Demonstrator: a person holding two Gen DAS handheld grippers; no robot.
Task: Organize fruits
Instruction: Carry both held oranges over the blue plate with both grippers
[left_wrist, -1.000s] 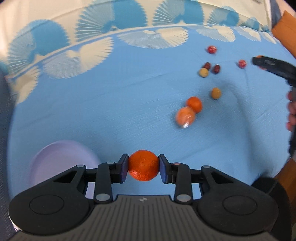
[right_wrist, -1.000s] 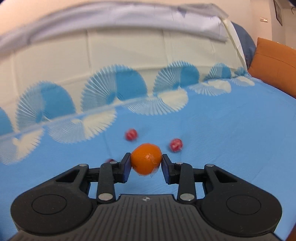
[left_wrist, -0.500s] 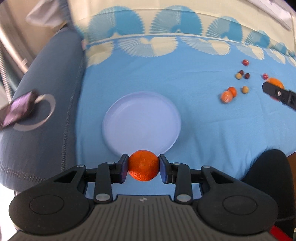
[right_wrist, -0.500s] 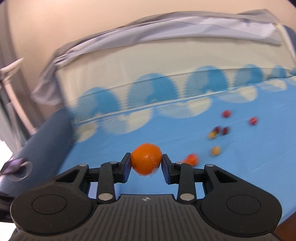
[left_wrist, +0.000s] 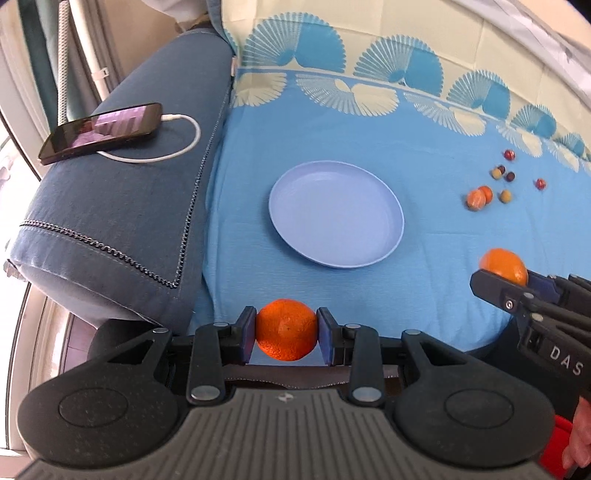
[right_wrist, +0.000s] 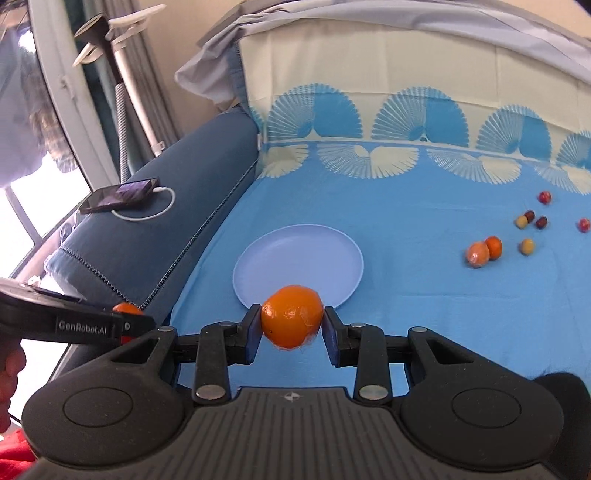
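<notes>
Blue sheet (left_wrist: 424, 147) with a fan-print border covers the whole work surface; a dark blue cushion (left_wrist: 129, 206) lies along its left edge.

Phone (left_wrist: 101, 127) rests on the cushion, white cable (left_wrist: 184, 147) plugged in and looped beside it.

Pale blue plate (left_wrist: 334, 212) sits flat on the sheet, round, shallow rim, nothing in it.

Left gripper (left_wrist: 287, 334): fingers pinch a deep orange mandarin (left_wrist: 287, 328), pads pressed on both sides; skin pebbled, matte. It hangs over the sheet's near edge, short of the plate.

Right gripper (right_wrist: 291, 325): fingers pinch a second mandarin (right_wrist: 291, 315), lighter orange, glossy, seemingly in clear wrap with a loose wisp below. In the right wrist view it overlaps the plate's near rim; height above it cannot be told.

Loose fruit at far right of the sheet, well apart from the plate: two orange fruits (right_wrist: 484, 251) touching, one shiny and wrapped-looking; beyond them scattered small fruits (right_wrist: 532, 225), red, dark and yellowish.
</notes>
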